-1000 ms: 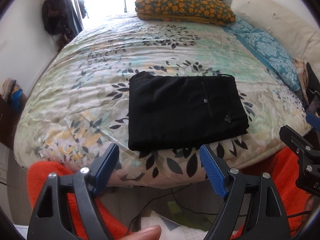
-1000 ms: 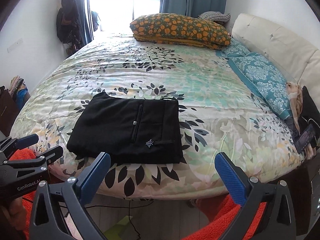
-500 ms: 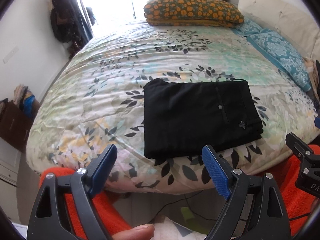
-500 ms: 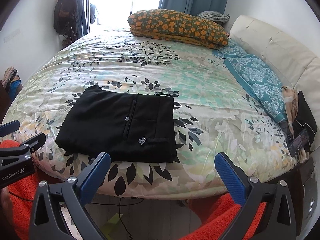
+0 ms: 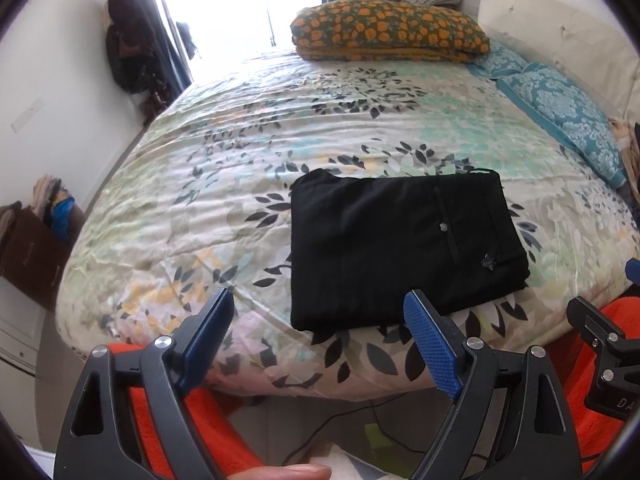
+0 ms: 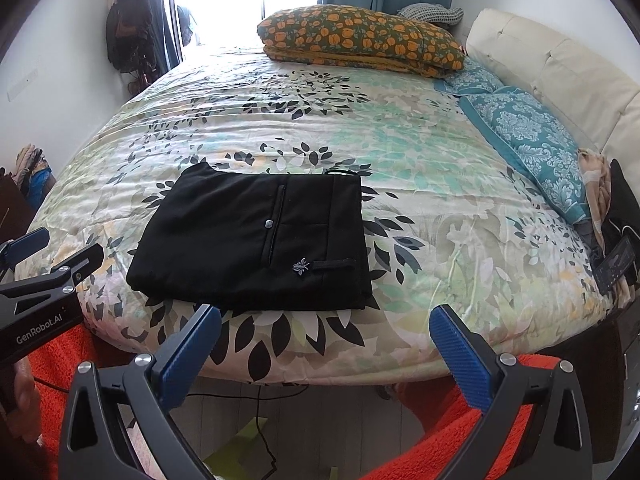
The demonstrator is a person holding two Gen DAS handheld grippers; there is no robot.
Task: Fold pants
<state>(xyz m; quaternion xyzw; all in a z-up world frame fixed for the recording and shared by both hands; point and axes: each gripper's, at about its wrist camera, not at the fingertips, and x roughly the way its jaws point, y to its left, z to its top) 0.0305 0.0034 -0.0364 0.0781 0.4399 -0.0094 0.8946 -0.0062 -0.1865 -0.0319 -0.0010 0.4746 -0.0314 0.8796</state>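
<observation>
So at this point the black pants were lying folded into a neat flat rectangle on the bed, close to the near edge of the leaf-print cover and a bit toward its left half as seen from the right wrist camera. The back pocket side faced up, with the button and a small silvery emblem showing. Nothing was touching them.

My left gripper hung off the near edge of the bed with its blue pads spread wide and nothing between them. Its right pad overlapped the near edge of the pants in the picture, but I couldn't tell any contact there, it looked like it was just in front. My right gripper was likewise wide open and empty, hovering off the near edge, to the right of the pants.

At the far edge sat an orange-flowered pillow, and along the right edge a teal patterned pillow against the cream headboard. A phone lay at the right corner. Orange fuzzy fabric showed below both grippers.
</observation>
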